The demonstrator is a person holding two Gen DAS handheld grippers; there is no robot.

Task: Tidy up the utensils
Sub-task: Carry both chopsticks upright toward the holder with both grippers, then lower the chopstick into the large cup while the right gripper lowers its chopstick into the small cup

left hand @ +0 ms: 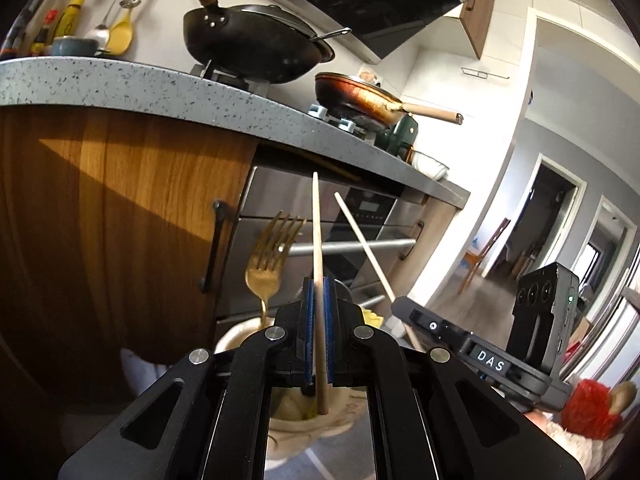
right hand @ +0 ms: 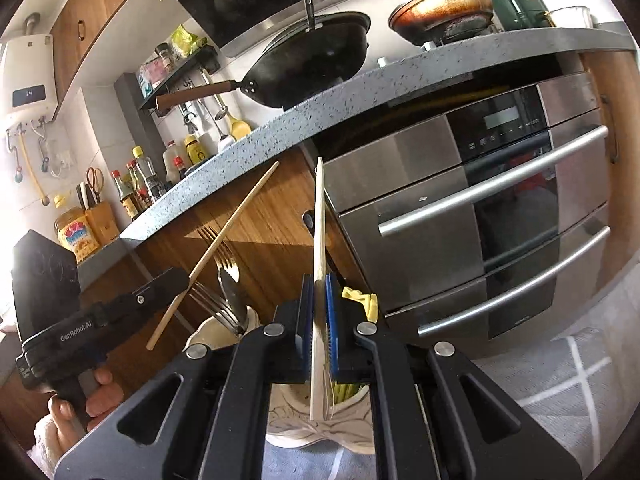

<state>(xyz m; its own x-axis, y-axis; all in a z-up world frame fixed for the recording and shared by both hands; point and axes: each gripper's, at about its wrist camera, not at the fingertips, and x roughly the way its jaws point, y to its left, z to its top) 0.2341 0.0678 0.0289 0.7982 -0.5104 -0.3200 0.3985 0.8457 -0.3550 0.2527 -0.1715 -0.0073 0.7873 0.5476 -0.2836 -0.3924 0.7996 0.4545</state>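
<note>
In the left wrist view, the left gripper (left hand: 319,304) is clenched on a wooden chopstick (left hand: 318,240), which stands nearly upright between the blue pads (left hand: 308,320) and pokes out both above and below them. Under the gripper sits a cream utensil holder (left hand: 240,336), and a gold fork (left hand: 268,256) rises out of it just left of the gripper, tines up. To the right of the holder, the right gripper (left hand: 404,312) appears from the side, gripping a second chopstick (left hand: 360,236) that leans up and to the left; whether its pads press it cannot be seen here. Above the holder runs a speckled counter (left hand: 120,84) with a black wok (left hand: 256,48) and a browned frying pan (left hand: 356,100) on the stove, and behind the holder are a wooden cabinet door (left hand: 100,200) and a steel oven (left hand: 360,220). This view alone shows the hallway and doorway far right of the holder. In the right wrist view, the right gripper (right hand: 319,308) is clamped on its chopstick (right hand: 319,220), seen edge-on and nearly upright between the blue pads (right hand: 332,320). The holder (right hand: 208,332) lies beneath and to the left, holding a silver fork (right hand: 212,300) and a spoon (right hand: 228,284), with yellow items (right hand: 360,300) at its right side. Left of the holder, the left gripper (right hand: 176,280), gripped by a person's hand (right hand: 80,396), carries its chopstick (right hand: 216,252) slanting up to the right. Only this view shows the oven's (right hand: 480,220) two long handles, the sauce bottles (right hand: 140,184) on the counter (right hand: 280,120), a knife block (right hand: 100,220) and a wall water heater (right hand: 28,76), all up and left of the holder.
</note>
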